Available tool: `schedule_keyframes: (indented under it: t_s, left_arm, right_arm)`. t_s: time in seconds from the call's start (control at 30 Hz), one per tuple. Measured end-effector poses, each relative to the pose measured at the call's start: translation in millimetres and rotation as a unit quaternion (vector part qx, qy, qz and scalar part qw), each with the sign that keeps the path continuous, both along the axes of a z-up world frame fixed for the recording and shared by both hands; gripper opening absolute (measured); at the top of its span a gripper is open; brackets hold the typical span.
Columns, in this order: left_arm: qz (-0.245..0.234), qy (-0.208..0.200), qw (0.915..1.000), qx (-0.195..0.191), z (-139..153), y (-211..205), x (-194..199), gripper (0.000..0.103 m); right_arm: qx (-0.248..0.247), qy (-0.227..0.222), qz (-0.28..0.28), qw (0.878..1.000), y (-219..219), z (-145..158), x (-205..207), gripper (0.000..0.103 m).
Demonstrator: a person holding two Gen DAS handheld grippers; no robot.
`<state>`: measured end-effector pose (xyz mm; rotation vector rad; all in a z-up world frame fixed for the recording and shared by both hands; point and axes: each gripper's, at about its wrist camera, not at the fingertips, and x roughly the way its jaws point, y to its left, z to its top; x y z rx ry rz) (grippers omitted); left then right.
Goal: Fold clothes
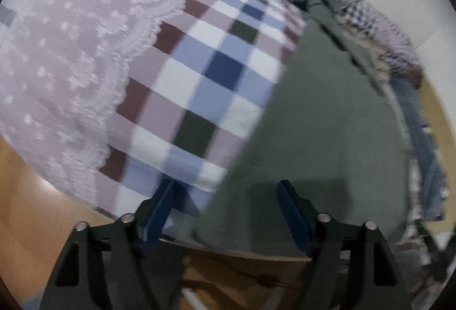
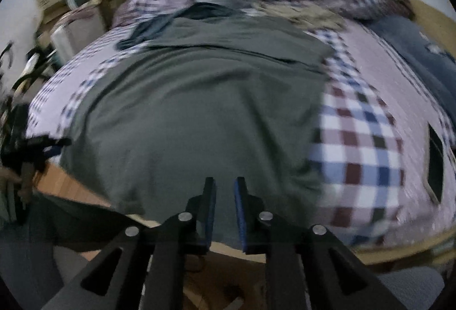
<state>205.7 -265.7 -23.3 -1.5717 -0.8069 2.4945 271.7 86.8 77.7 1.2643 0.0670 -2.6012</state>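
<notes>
Checked bedcover (image 2: 359, 144): fills the frame. Grey-green garment (image 2: 199, 116): spread flat at centre, soft, light, limp; best pinched at the near hem. Left gripper (image 1: 228, 213): jaws wide apart, lower centre. Right gripper (image 2: 223, 210): jaws nearly together, holding nothing visible.

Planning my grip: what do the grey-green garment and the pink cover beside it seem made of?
Grey-green garment: looks like soft matte knit, perhaps cotton jersey; it drapes smoothly with shallow creases and no sheen. Pink cover: seems a sheer lace-like fabric, with raised dots and a scalloped edge. Blur leaves both uncertain.
</notes>
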Motion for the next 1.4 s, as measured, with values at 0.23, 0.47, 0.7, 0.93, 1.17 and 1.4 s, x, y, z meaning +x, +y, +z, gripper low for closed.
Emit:
schedule_keyframes:
  t_s: [0.23, 0.47, 0.7, 0.93, 1.17, 1.4]
  left_arm:
    - [0.037, -0.026, 0.9983, 0.038, -3.3, -5.5, 12.2, 0.069]
    - [0.056, -0.032, 0.9948, 0.079, -8.7, -9.6, 16.7, 0.069]
    - [0.032, 0.005, 0.9896, 0.14, 1.6, -4.8, 18.6, 0.069]
    - [0.052, -0.048, 0.9925, 0.1, -9.1, -2.0, 18.2, 0.072]
    - [0.074, -0.024, 0.9898, 0.119, -2.6, -10.6, 28.6, 0.022]
    - [0.063, 0.047, 0.9736, 0.214, 9.1, -26.8, 37.3, 0.007]
  right_arm:
    - [0.028, 0.023, 0.111, 0.993, -71.5, -14.1, 14.3, 0.025]
    - [0.037, 0.026, 0.133, 0.99, -91.5, -22.1, 11.9, 0.027]
    - [0.045, 0.078, 0.151, 0.984, -119.6, -18.5, 23.4, 0.041]
    - [0.051, 0.101, 0.211, 0.971, -175.8, -32.5, 30.5, 0.045]
    - [0.063, 0.109, 0.242, 0.962, -207.2, -49.4, 35.8, 0.047]
    - [0.095, 0.185, 0.277, 0.938, -243.6, -51.7, 51.7, 0.061]
